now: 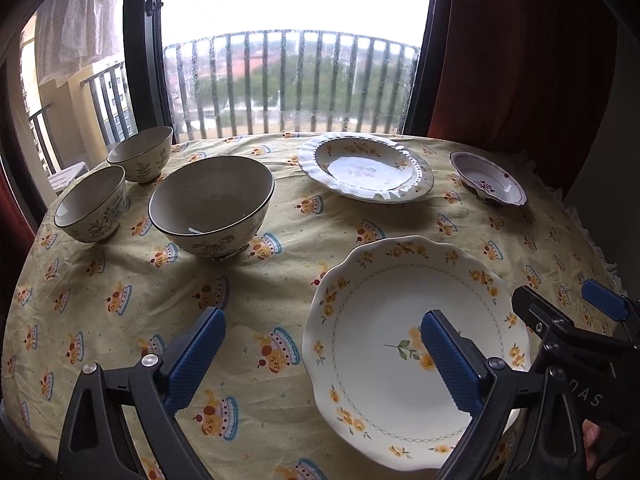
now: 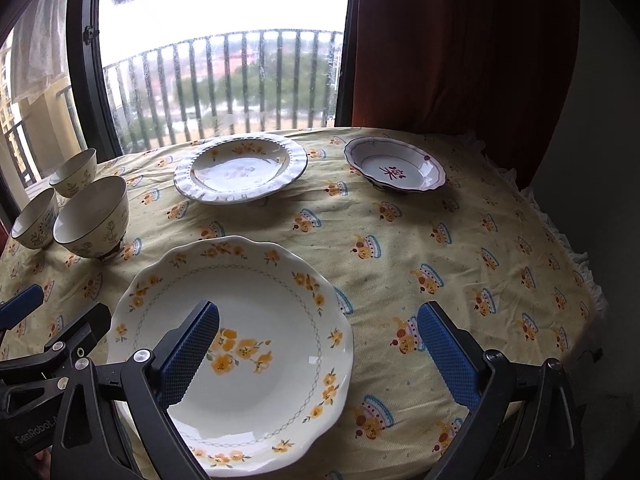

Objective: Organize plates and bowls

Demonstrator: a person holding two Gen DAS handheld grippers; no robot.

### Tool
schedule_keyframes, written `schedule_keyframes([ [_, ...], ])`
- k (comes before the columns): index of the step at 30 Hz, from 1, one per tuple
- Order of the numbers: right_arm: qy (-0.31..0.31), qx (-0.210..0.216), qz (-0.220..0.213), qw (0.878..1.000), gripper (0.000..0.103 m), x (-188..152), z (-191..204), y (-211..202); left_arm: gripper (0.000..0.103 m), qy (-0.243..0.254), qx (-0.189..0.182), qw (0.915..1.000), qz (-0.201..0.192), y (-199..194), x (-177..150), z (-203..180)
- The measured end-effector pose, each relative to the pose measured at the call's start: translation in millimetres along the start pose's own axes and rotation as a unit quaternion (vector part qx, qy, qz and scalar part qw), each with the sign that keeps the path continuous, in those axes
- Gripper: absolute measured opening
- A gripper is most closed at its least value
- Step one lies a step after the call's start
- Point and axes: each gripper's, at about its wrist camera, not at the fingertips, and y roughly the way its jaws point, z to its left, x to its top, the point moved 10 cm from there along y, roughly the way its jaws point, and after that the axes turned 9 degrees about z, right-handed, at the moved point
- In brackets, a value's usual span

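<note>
A large scalloped plate with yellow flowers point(image 1: 384, 320) point(image 2: 256, 300) lies nearest me. A white ribbed plate point(image 1: 366, 168) point(image 2: 240, 168) and a small red-patterned dish point(image 1: 488, 178) point(image 2: 394, 170) lie at the far side. A large cream bowl point(image 1: 212, 204) point(image 2: 94, 216) and two small bowls point(image 1: 92, 204) point(image 1: 142, 152) stand at the left. My left gripper point(image 1: 324, 344) is open and empty, hovering over the yellow plate's left edge. My right gripper point(image 2: 320, 344) is open and empty, over that plate's right edge.
A round table with a yellow patterned cloth point(image 1: 280, 272) point(image 2: 460, 240) stands before a window with a balcony railing point(image 1: 288, 80). A dark red curtain point(image 2: 460, 40) hangs at the right. The right gripper's body shows in the left wrist view point(image 1: 568, 340).
</note>
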Motion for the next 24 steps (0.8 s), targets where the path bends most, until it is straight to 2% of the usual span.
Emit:
schedule_keyframes([
  [5,-0.023,0.042,0.043,0.998,0.094,-0.2,4.7,39.7,0.084,-0.029,0.032,0.9983,0.040,32.2,-3.7,-2.3],
  [8,-0.036,0.053,0.077,0.995,0.092,-5.3,6.0,59.8,0.078,-0.039,0.050,0.9953,0.073,48.9,-11.8,-7.9],
  [11,-0.041,0.058,0.110,0.991,0.089,-12.2,3.0,76.5,0.077,-0.055,0.057,0.9913,0.105,61.3,-21.2,-10.9],
  [15,-0.059,0.097,0.143,0.983,0.081,-21.4,6.9,92.8,0.075,-0.078,0.081,0.9865,0.119,70.5,-28.8,-7.5],
  [16,-0.061,0.100,0.149,0.982,0.079,-22.8,7.1,96.7,0.071,-0.076,0.085,0.9857,0.124,72.7,-30.7,-8.4],
  [18,-0.057,0.118,0.150,0.980,0.075,-20.8,9.9,99.7,0.068,-0.071,0.086,0.9854,0.128,75.2,-31.8,-11.7],
  [24,-0.079,0.125,0.164,0.975,0.067,-18.4,19.4,99.8,0.069,-0.084,0.095,0.9811,0.146,78.9,-30.1,-9.6],
])
